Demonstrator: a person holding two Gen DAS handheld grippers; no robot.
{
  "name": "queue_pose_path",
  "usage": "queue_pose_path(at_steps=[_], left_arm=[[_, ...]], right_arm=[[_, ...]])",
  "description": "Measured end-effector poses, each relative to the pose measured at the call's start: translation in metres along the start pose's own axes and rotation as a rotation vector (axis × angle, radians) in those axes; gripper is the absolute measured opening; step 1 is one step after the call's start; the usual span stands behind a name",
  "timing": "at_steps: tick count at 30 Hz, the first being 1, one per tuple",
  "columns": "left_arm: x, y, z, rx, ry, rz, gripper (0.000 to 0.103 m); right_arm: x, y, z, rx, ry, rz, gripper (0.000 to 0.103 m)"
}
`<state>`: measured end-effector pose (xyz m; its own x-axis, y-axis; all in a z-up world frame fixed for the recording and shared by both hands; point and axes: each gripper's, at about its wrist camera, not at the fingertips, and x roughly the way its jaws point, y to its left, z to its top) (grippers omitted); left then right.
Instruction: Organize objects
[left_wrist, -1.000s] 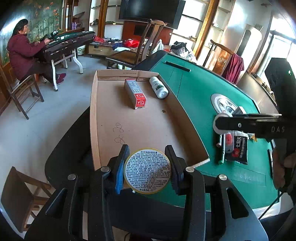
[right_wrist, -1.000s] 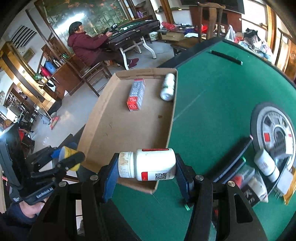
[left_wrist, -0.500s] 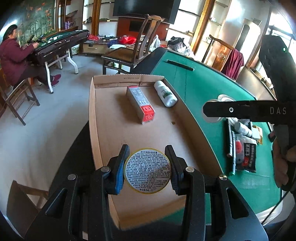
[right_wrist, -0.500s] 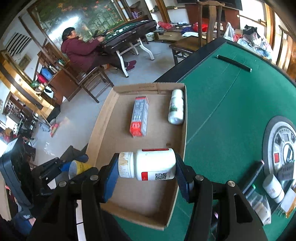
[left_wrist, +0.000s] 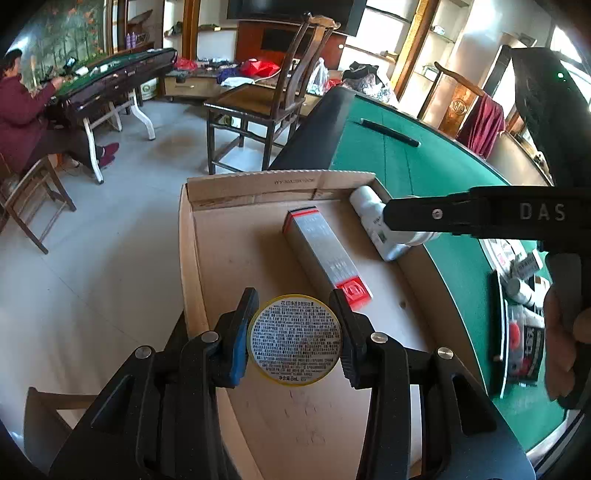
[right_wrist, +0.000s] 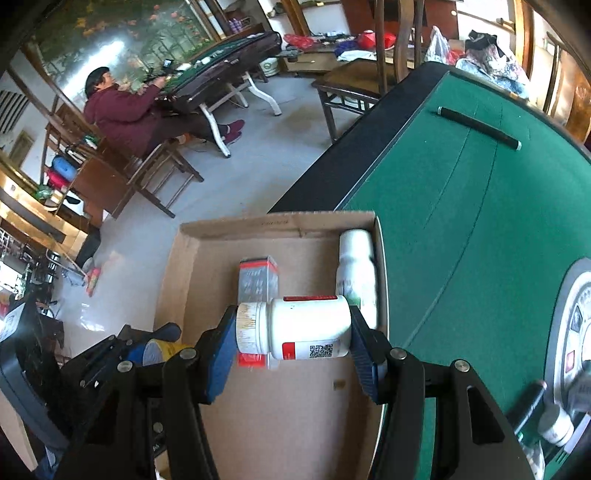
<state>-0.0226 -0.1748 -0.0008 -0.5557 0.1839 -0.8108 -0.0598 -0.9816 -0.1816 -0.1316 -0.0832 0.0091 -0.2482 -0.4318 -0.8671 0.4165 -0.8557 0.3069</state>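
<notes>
While both hands are hovering over the cardboard tray (left_wrist: 192, 258), we are carrying two more items toward it. Left gripper (left_wrist: 294, 341), bottom centre of the left wrist view: jaws part-way closed, pressing on the sides of a small round yellow-rimmed tin (left_wrist: 294, 341), printed face toward the camera. Right gripper (right_wrist: 293, 328), lower centre of the right wrist view: jaws about half open, clamping a white pill bottle (right_wrist: 306, 328) end to end, cap on the left pad, bottom on the right pad. Neither item is touching the tray floor, as far as we can tell.

Already sitting in the tray: a silver and red box (left_wrist: 325, 254) lying flat near frame centre, and a white spray bottle (left_wrist: 373, 221) lying against the tray's right wall, partly hidden by the right gripper's dark body crossing the right of the left wrist view. So two things are placed and two are in hand, about to go in.

We are judging the task as roughly midway. More items are still waiting on the green bench (right_wrist: 461, 221): a small cluster at the lower right edge of both views, including another small white bottle (right_wrist: 554, 424) and a dark packet (left_wrist: 524, 350), plus a black stick (right_wrist: 480, 127) lying alone at the upper right. The exact count in the cluster is too blurred to tell.

Next we are probably lowering the tin and the pill bottle onto bare tray floor, the near half looking free.
</notes>
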Motion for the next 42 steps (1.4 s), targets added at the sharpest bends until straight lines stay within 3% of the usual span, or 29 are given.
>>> queue_pose_path(at_steps=[15, 42], left_arm=[[0.037, 0.007, 0.027, -0.017, 0.065, 0.006, 0.039], [0.048, 0.011, 0.028, -0.071, 0.091, 0.011, 0.042]], right_arm=[[0.054, 0.008, 0.039, 0.005, 0.035, -0.058, 0.057], [0.058, 0.021, 0.043, -0.033, 0.035, -0.094, 0.059]])
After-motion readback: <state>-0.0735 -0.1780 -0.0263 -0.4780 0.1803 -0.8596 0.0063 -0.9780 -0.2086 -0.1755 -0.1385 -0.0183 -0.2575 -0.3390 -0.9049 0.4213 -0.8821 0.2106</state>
